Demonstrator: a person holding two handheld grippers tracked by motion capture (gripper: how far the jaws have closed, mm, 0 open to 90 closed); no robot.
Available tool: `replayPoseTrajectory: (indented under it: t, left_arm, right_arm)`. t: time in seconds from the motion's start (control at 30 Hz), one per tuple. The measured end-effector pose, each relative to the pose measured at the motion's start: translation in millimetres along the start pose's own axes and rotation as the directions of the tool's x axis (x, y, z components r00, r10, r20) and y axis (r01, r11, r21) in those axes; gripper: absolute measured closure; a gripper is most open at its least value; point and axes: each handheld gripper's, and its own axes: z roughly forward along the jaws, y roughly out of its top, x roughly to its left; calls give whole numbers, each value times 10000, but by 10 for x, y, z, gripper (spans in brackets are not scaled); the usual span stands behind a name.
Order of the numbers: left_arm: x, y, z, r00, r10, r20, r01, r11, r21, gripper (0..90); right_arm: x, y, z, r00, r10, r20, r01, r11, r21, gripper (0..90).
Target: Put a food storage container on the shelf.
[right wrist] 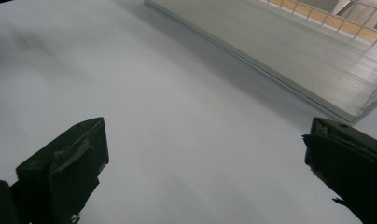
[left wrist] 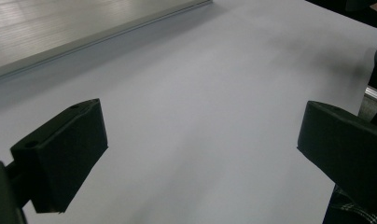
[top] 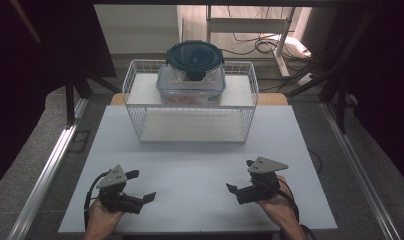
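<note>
Both grippers, left point(top: 140, 186) and right point(top: 238, 176), rest spread and empty on my table point(top: 190, 210); I'd judge the stacked tubs point(top: 194, 70) on the rack point(top: 190, 95) rigid, slick, best clamped across opposite walls.

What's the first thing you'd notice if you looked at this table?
Probably the round container with the dark lid, stacked on a clear box on the upper shelf of the white wire rack at the far side of the table. Nearer the person, the left hand-held gripper and the right hand-held gripper rest on the white table, jaws open.
</note>
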Motion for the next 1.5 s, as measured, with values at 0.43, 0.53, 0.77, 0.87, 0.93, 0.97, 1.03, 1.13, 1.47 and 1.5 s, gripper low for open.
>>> replayPoseTrajectory:
  t: [0.43,0.53,0.77,0.87,0.93,0.97,1.03,1.13,1.47,1.5]
  left_arm:
    - [-27,-123,-97,9995,2,-307,3,9999,150,12]
    - [-21,-158,-113,9993,-44,-381,53,9997,238,12]
    - [2,-228,-138,9984,-151,-537,173,9991,397,12]
    - [12,-266,-148,9980,-205,-603,235,9985,491,13]
    - [17,-290,-153,9974,-237,-677,275,9981,553,13]
    - [20,-301,-154,9973,-267,-687,308,9978,594,14]
    - [24,-321,-156,9969,-277,-734,326,9972,671,13]
    - [26,-347,-154,9966,-296,-764,356,9963,786,13]
    - [63,-428,-129,9959,-542,-725,612,9933,980,13]
    - [70,-434,-126,9958,-568,-711,638,9930,997,13]
  right_arm:
    - [-51,-160,-109,9989,224,402,-226,9997,27,0]
    - [-62,-203,-134,9982,314,516,-318,9995,61,0]
    - [-84,-281,-178,9966,377,736,-387,9992,121,0]
    - [-93,-320,-189,9958,406,825,-423,9989,188,0]
    - [-99,-347,-193,9951,432,885,-455,9987,240,0]
    - [-103,-360,-198,9951,424,898,-452,9986,288,0]
    - [-105,-385,-201,9943,466,962,-499,9982,325,0]
    - [-115,-421,-215,9936,481,1021,-524,9979,390,0]
    - [-130,-549,-211,9918,623,1112,-702,9952,685,0]
    - [-133,-563,-206,9917,624,1120,-711,9947,748,0]
